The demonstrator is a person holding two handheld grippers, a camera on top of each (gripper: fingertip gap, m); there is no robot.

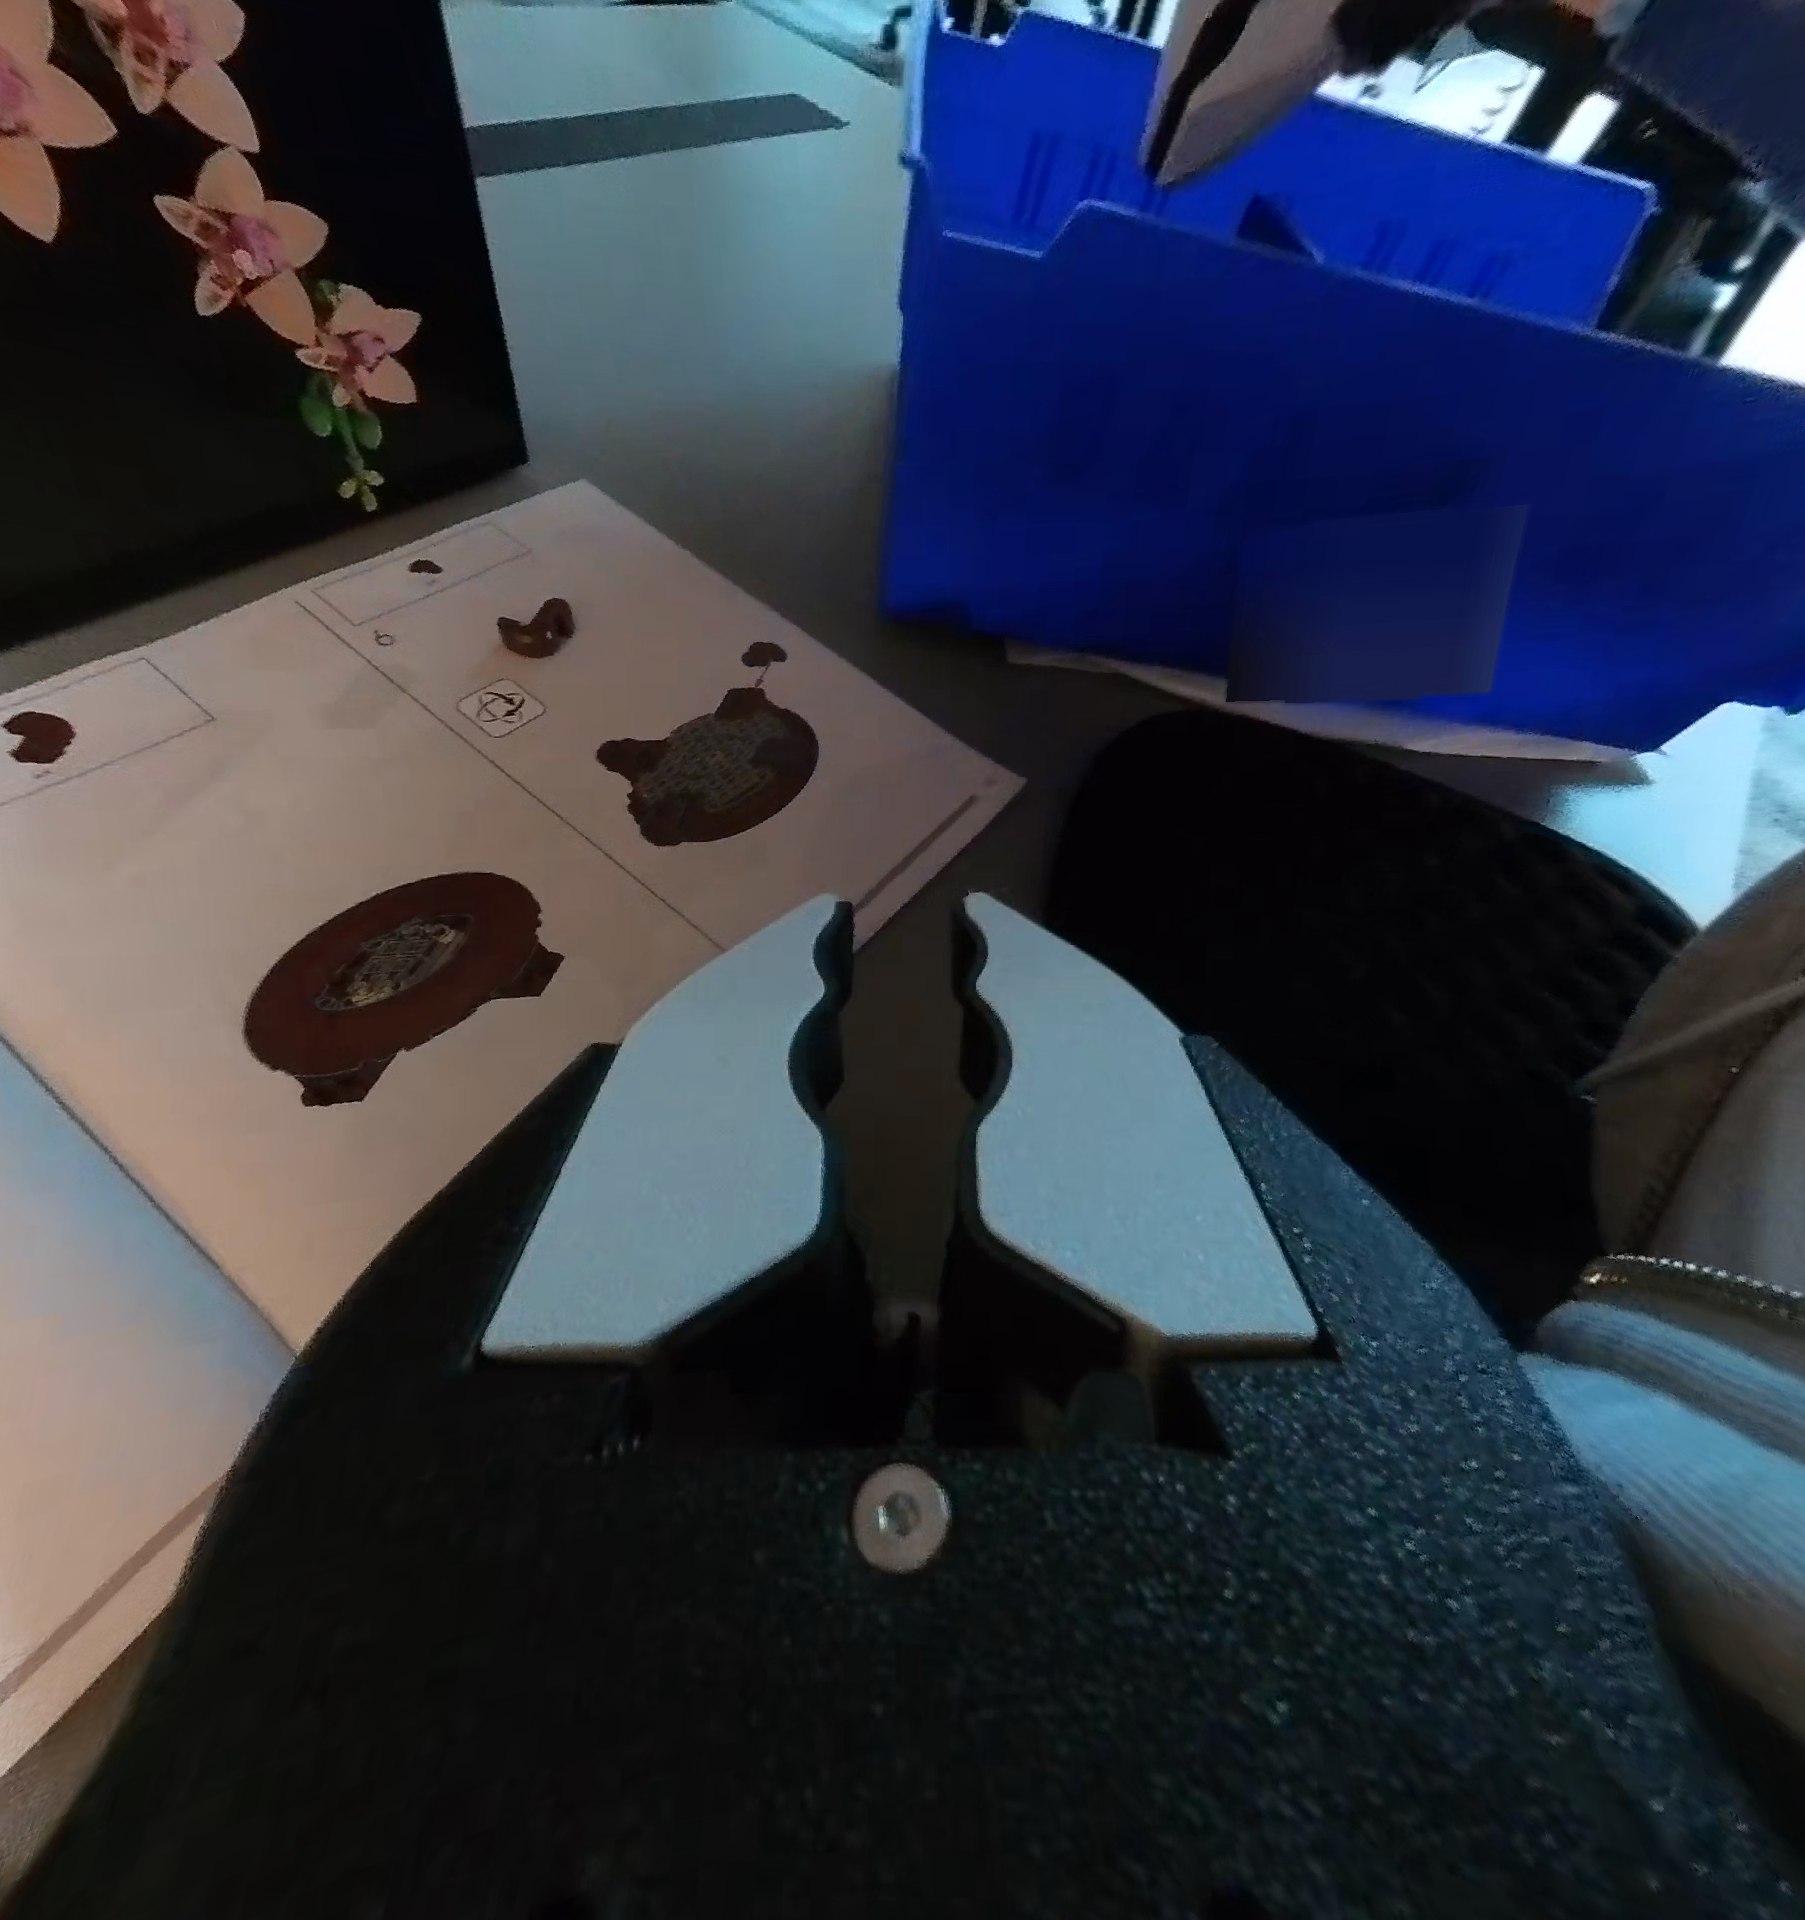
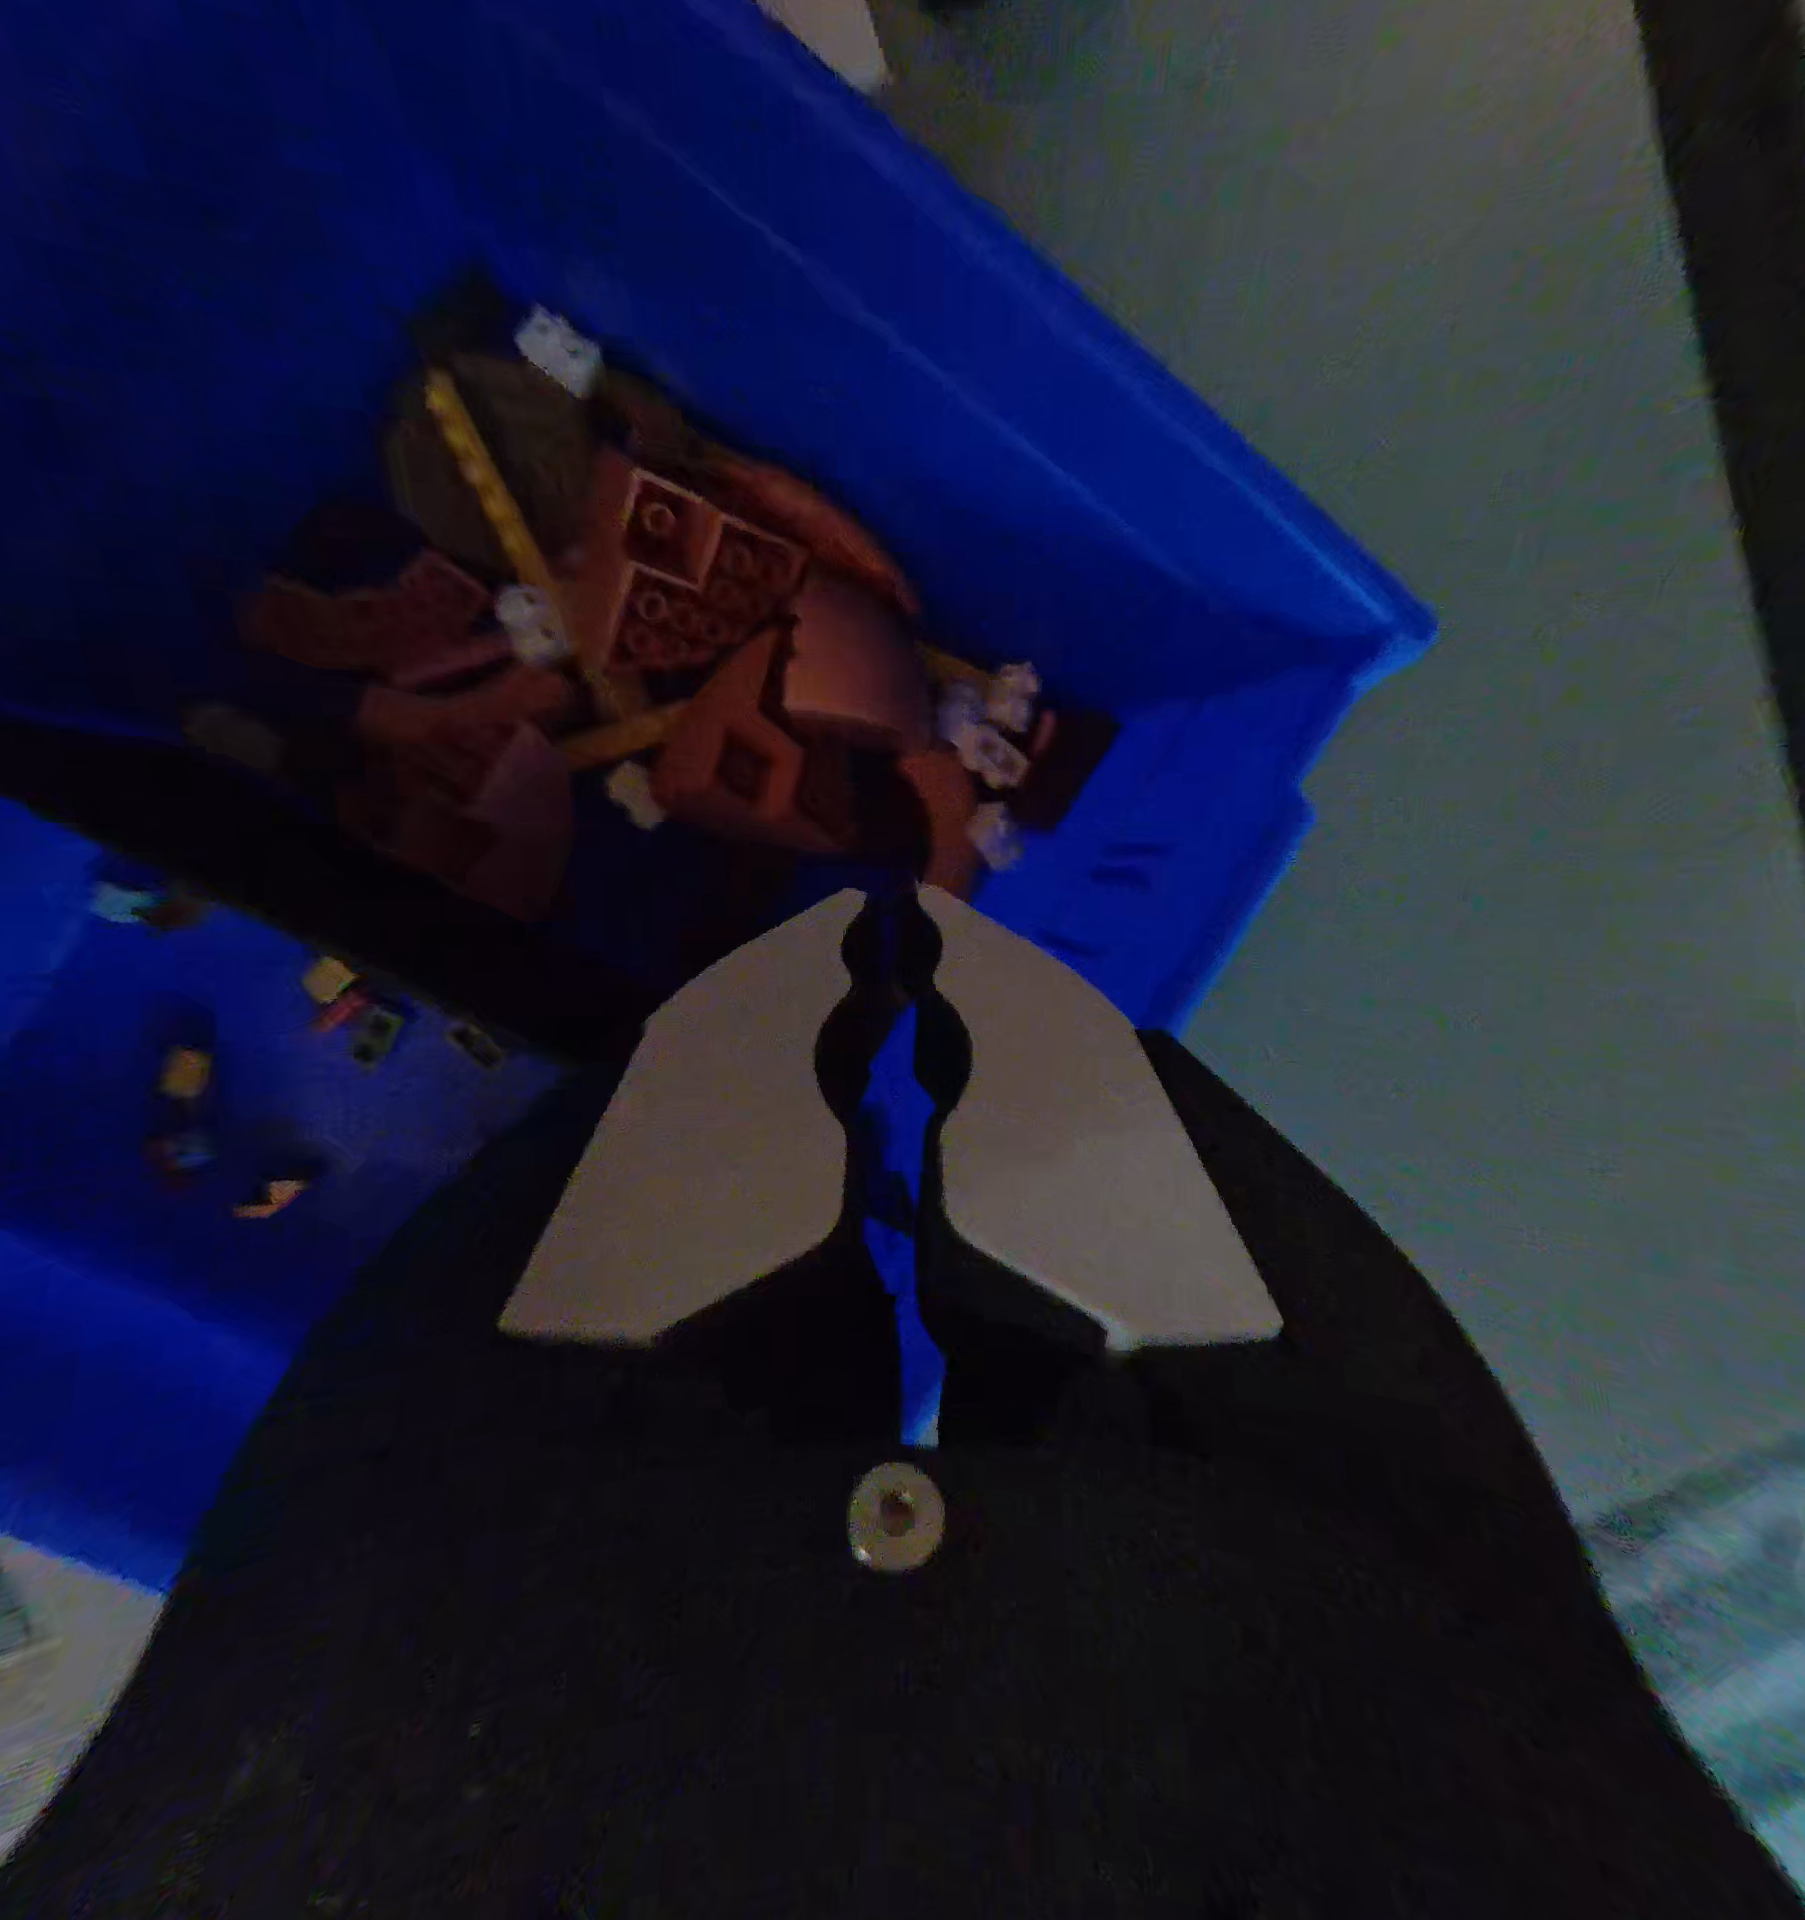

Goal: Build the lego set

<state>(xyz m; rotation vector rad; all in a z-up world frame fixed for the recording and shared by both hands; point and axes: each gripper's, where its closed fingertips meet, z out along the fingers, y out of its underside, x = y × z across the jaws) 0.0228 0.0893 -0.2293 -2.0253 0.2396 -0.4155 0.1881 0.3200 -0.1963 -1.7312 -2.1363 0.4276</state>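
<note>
- The right gripper hangs above a blue bin, its fingertips closed together.
- Just beyond the tips lies a heap of reddish-brown bricks with small white pieces.
- A neighbouring compartment holds a few scattered small parts.

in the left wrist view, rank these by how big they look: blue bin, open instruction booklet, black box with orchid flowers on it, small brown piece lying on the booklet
1. Open instruction booklet and blue bin: alike in apparent size, and the booklet lies nearer the camera, so I won't rank them.
2. Black box with orchid flowers, partly cut off by the frame.
3. Small brown piece, clearly smallest.
</note>
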